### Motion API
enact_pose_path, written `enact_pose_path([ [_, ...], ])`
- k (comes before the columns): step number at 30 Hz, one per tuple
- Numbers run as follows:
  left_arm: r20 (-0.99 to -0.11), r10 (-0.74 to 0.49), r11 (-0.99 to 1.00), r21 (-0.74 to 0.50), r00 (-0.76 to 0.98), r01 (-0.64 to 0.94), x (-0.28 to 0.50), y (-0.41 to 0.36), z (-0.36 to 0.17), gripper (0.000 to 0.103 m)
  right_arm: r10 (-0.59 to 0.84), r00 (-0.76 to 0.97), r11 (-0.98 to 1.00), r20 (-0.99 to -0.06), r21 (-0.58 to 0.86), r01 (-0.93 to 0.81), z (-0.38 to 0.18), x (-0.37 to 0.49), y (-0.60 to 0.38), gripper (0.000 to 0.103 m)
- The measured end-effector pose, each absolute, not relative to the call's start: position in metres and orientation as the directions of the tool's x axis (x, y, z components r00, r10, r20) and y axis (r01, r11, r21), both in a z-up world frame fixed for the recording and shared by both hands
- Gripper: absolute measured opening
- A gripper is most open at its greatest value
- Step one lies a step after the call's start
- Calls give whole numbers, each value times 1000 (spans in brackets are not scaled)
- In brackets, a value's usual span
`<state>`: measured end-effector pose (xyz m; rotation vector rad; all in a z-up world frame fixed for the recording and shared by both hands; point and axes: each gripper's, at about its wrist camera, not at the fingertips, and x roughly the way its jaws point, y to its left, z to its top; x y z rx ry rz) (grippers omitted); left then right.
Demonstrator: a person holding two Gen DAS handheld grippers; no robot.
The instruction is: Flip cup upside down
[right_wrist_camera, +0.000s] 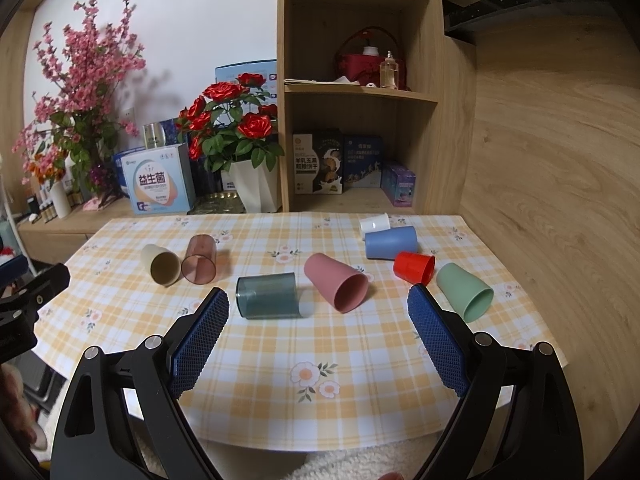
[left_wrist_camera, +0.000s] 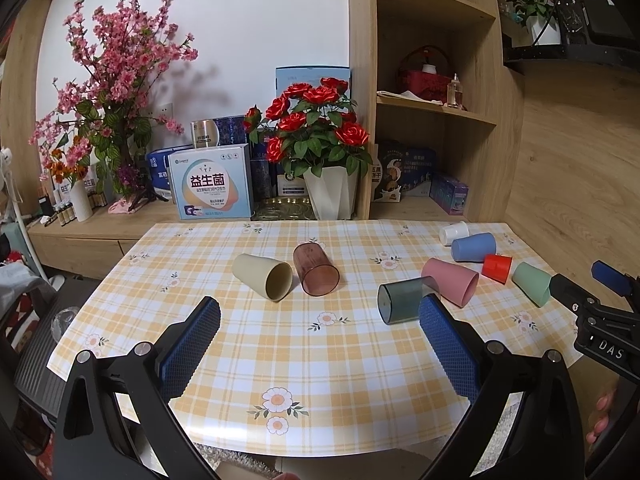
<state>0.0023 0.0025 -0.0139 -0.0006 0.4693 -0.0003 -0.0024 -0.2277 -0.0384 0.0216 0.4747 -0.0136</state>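
Several cups lie on their sides on the checked tablecloth (left_wrist_camera: 280, 356): a cream cup (left_wrist_camera: 262, 276), a clear brown cup (left_wrist_camera: 315, 269), a clear grey-green cup (left_wrist_camera: 404, 300), a pink cup (left_wrist_camera: 450, 280), a red cup (left_wrist_camera: 497, 267), a green cup (left_wrist_camera: 532, 283), a blue cup (left_wrist_camera: 474, 246) and a white cup (left_wrist_camera: 453, 233). My left gripper (left_wrist_camera: 320, 310) is open and empty above the table's near half. My right gripper (right_wrist_camera: 318, 300) is open and empty, near the grey-green cup (right_wrist_camera: 267, 296) and pink cup (right_wrist_camera: 336, 287). The green cup (right_wrist_camera: 465, 296) lies just right of its right finger.
A white pot of red roses (left_wrist_camera: 330, 192), boxes (left_wrist_camera: 210, 182) and a pink blossom plant (left_wrist_camera: 108, 92) stand on the sideboard behind the table. A wooden shelf unit (left_wrist_camera: 432, 120) stands at the back right. The right gripper's body (left_wrist_camera: 600, 320) shows at the left view's right edge.
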Motion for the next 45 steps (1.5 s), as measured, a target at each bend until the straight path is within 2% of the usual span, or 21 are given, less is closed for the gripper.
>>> enact_pose_path([
  [20, -462, 24, 1000, 10, 886, -22, 5, 2, -13, 97, -2, 880, 999, -474, 35, 21, -40, -1, -228, 88],
  [24, -472, -12, 1000, -25, 882, 1, 6, 5, -14, 97, 18, 872, 997, -488, 74, 21, -42, 5, -234, 88],
  [28, -497, -61, 994, -107, 866, 9, 17, 21, -18, 97, 59, 846, 991, -530, 136, 15, -46, 24, -249, 88],
  [32, -551, -64, 985, -170, 832, -37, 39, 46, -28, 97, 44, 831, 991, -555, 130, 35, -54, 44, -259, 88],
  [36, -606, -58, 984, -170, 794, -58, 63, 62, -40, 97, 47, 801, 988, -596, 144, 50, -67, 66, -270, 88],
  [38, -636, -64, 981, -181, 769, -68, 80, 69, -47, 94, 48, 785, 988, -617, 146, 55, -74, 77, -274, 88],
  [43, -698, -169, 964, -262, 696, -30, 132, 67, -63, 68, 51, 754, 987, -655, 150, 64, -88, 96, -283, 88],
  [45, -716, -217, 954, -299, 663, -11, 161, 61, -69, 65, 46, 747, 986, -664, 151, 73, -93, 102, -285, 88],
])
